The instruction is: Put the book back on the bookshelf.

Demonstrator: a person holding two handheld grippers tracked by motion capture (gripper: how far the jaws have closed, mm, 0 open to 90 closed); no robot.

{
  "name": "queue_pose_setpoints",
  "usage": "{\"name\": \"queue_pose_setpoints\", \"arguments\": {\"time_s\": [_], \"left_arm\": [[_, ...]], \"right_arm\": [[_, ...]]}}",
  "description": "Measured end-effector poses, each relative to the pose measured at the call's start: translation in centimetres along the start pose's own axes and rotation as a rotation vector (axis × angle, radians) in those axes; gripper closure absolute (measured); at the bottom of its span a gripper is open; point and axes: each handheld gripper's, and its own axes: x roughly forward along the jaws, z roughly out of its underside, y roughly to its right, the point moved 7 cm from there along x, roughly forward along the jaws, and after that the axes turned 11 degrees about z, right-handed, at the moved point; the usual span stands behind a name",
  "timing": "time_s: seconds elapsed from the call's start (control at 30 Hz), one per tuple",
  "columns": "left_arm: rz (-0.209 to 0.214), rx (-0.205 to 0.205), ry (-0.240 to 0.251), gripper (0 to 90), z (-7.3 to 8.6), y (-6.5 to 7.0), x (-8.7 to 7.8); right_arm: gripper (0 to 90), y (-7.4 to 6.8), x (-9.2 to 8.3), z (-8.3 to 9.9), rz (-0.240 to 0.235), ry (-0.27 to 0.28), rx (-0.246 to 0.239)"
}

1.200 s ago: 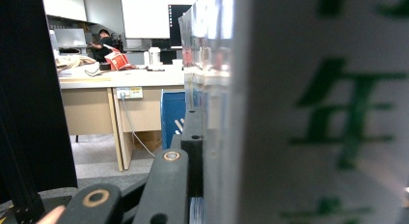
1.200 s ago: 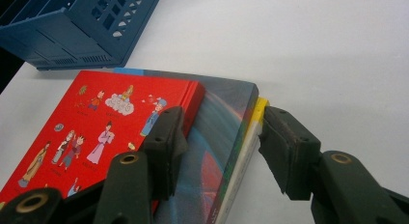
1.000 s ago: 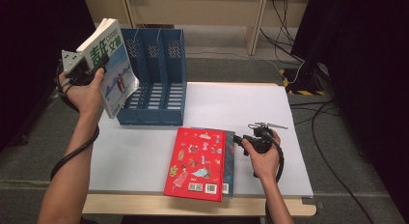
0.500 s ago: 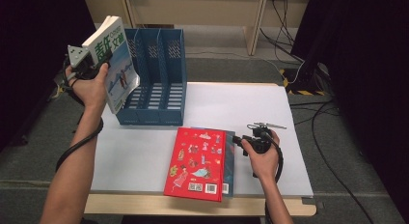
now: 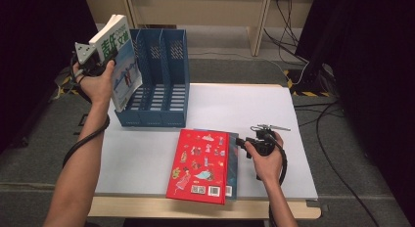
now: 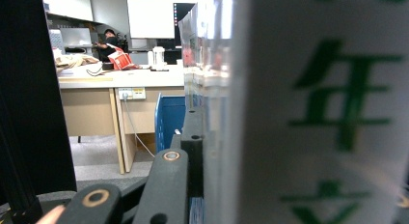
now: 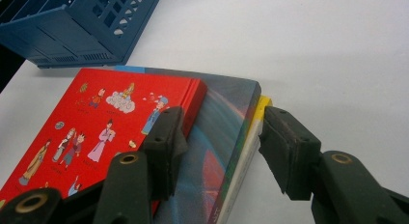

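At upper left of the high view, the left gripper [image 5: 100, 58] clamps a white book [image 5: 120, 60] above the blue file rack [image 5: 159, 80], not yet slotted. At lower centre, the right gripper [image 5: 244, 141] stands open astride the stacked books [image 5: 203, 166], still to file.

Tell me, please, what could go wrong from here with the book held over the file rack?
1. The left claw grips the tilted book near its top, so it might swing or catch the rack wall.
2. The right claw straddles the stack's edge with the red book on top; closing could shove it.
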Motion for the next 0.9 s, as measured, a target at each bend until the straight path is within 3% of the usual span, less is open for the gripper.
{"name": "queue_pose_setpoints", "arguments": {"time_s": [0.9], "left_arm": [[-0.018,-0.033,-0.021,73.5,1.0,0.0,2.9]], "right_arm": [[50.7,0.4,0.0,0.1,-0.003,-0.006,0.005]]}}
